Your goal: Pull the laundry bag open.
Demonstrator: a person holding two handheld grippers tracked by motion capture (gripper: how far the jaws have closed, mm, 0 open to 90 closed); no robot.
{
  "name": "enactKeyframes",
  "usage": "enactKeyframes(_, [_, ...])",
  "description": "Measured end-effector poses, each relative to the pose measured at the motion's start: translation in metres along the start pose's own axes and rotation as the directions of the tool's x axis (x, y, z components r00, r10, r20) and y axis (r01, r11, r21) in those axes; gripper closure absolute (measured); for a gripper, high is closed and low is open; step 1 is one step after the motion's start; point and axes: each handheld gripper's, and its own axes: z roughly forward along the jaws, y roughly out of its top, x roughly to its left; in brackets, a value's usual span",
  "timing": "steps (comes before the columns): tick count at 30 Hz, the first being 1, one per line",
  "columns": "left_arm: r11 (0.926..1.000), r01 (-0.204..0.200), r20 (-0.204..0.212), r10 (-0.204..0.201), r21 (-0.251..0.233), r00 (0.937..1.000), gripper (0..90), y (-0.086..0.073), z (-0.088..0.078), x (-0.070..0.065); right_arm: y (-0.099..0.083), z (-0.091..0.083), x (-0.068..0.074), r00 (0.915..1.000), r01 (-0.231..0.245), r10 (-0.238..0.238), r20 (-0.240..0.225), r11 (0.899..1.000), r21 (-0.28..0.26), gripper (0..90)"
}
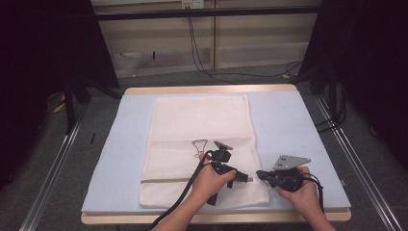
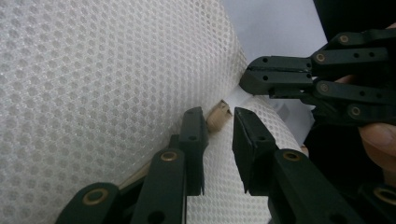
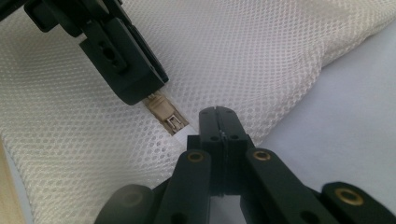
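1. White mesh bag (image 1: 202, 120) spread flat across the middle of the pale blue table (image 1: 288, 125), long side running away from the person, near end close to the table's front edge.
2. Zip line crossing the bag's near part from side to side; beige zipper pull (image 3: 166, 116) at the right-hand end of that line, near the bag's right edge.
3. Left claw (image 1: 243, 177) held low over the bag's near right part, pointing toward the right claw (image 1: 262, 174), the two tips near each other but apart.
4. In the left gripper view: left claw (image 2: 218, 113) narrow, a slim gap between the jaws with bare mesh (image 2: 93, 93) showing through; zipper pull (image 2: 217, 119) just at the tip of one jaw, lying on the bag, not pinched by the pads.
5. In the right gripper view: left claw (image 3: 140, 91) coming in from the upper left, its blunt end right over the pull, the pull's beige body sticking out from under it.
6. Right claw (image 3: 218, 112) fully closed, jaws pressed flat together, nipping the bag's edge where a white strip runs on from the pull.
7. Same grip seen from the left gripper view: right claw (image 2: 250, 77) clamped at the bag's rim, a hand behind it.
8. Table cover (image 3: 350, 116) bare beside the bag's right edge.
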Motion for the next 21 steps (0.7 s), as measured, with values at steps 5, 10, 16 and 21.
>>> enactKeyframes(5, [0.9993,0.015,-0.027,-0.016,-0.033,0.9995,75.4,-0.002,0.011,-0.005,-0.001,0.002,0.001,1.0000,-0.002,0.002,-0.001,1.000,0.006,90.0])
enactKeyframes(10, [0.9981,0.037,-0.016,-0.038,-0.049,0.9992,82.0,-0.002,0.019,-0.007,-0.002,0.003,0.001,0.9999,-0.014,0.014,-0.008,1.000,0.003,90.0])
enactKeyframes(16, [0.9987,0.037,-0.024,-0.038,-0.034,0.9990,86.8,0.000,0.019,-0.006,-0.003,0.004,0.001,0.9998,-0.020,0.020,-0.009,1.000,0.005,90.0])
enactKeyframes(21, [0.9976,0.060,-0.008,-0.060,-0.035,0.9981,87.5,0.000,0.018,-0.004,-0.003,0.004,0.002,1.0000,-0.008,0.008,0.001,1.000,0.012,90.0])
